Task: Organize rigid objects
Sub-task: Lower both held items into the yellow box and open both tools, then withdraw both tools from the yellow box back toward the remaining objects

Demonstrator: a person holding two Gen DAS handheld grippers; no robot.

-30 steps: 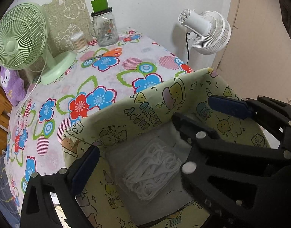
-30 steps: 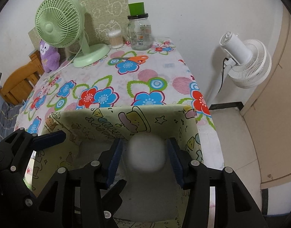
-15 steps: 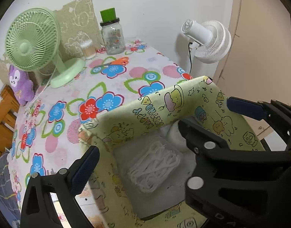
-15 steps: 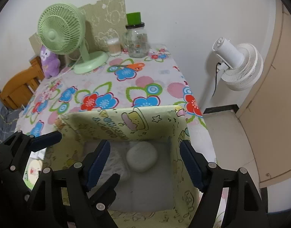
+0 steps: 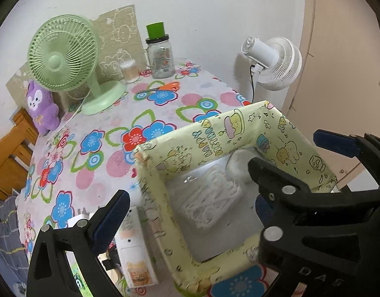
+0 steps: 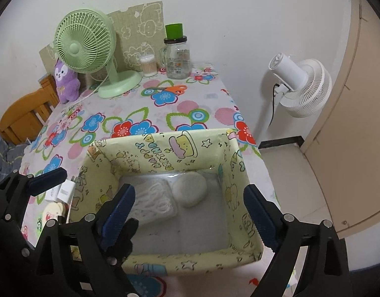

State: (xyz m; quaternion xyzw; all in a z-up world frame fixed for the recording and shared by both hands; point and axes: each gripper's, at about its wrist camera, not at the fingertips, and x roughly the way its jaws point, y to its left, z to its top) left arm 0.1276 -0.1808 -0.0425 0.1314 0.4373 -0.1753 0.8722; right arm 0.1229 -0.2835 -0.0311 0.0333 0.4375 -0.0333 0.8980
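The white oval object lies in the yellow box below the right tool, its jaws just opened wide and empty

The tabletop wears a matt cloth printed with bright flowers. The box looks like card wrapped in pale yellow cartoon-printed paper; its floor has a slight sheen, as of clear film. Inside lie a bag of white plastic pieces in glossy wrap and a matt white oval, smooth. The green fan and white fan are smooth plastic. The jar is clear glass with a black lid and a green plastic cap. The purple toy is fuzzy plush. The chair is varnished wood. The scissors have orange plastic handles. Both grippers are matt black plastic with metal screws and blue ribbed pads.
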